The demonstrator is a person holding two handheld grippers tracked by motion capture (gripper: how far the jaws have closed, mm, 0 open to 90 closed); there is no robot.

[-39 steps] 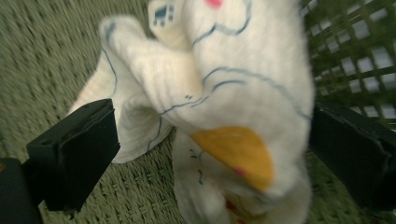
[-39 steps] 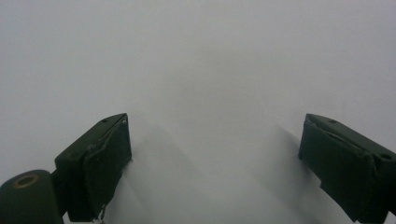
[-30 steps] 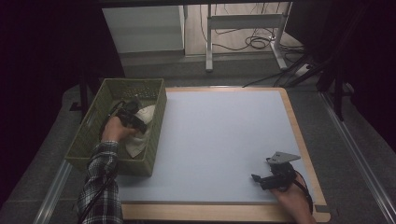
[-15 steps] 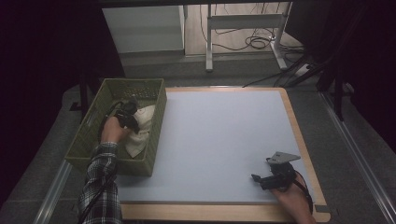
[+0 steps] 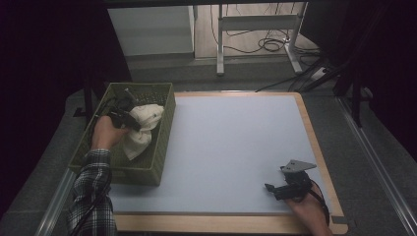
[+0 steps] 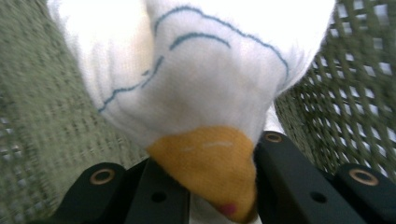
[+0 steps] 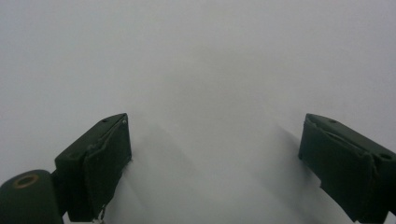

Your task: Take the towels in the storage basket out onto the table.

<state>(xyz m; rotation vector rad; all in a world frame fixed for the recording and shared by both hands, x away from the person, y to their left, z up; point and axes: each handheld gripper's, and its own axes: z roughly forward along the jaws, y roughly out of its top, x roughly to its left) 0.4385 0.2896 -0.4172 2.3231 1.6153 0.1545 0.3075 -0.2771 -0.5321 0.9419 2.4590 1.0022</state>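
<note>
A white cloth (image 5: 143,126) with thin blue lines and an orange tip (image 6: 205,163) hangs partly lifted inside the green woven basket (image 5: 147,169) at the table's left. My left gripper (image 5: 129,120) has just closed its jaws and is shut on the cloth. In the left gripper view, the orange tip is pinched between the black jaws of that gripper (image 6: 210,154), and the basket wall (image 6: 345,107) lies behind. My right gripper (image 5: 270,188) rests low near the front right corner. Its jaws (image 7: 215,154) stand wide open over the bare white mat, with nothing between them.
The white mat (image 5: 231,142) covers the wooden-edged table (image 5: 314,142). The basket stands along its left edge. Metal desk legs (image 5: 220,49) and cables (image 5: 268,45) lie on the floor beyond the far edge.
My left gripper shut on the cloth inside the basket and rose, pulling the cloth up with it. The right gripper stayed where it was.
</note>
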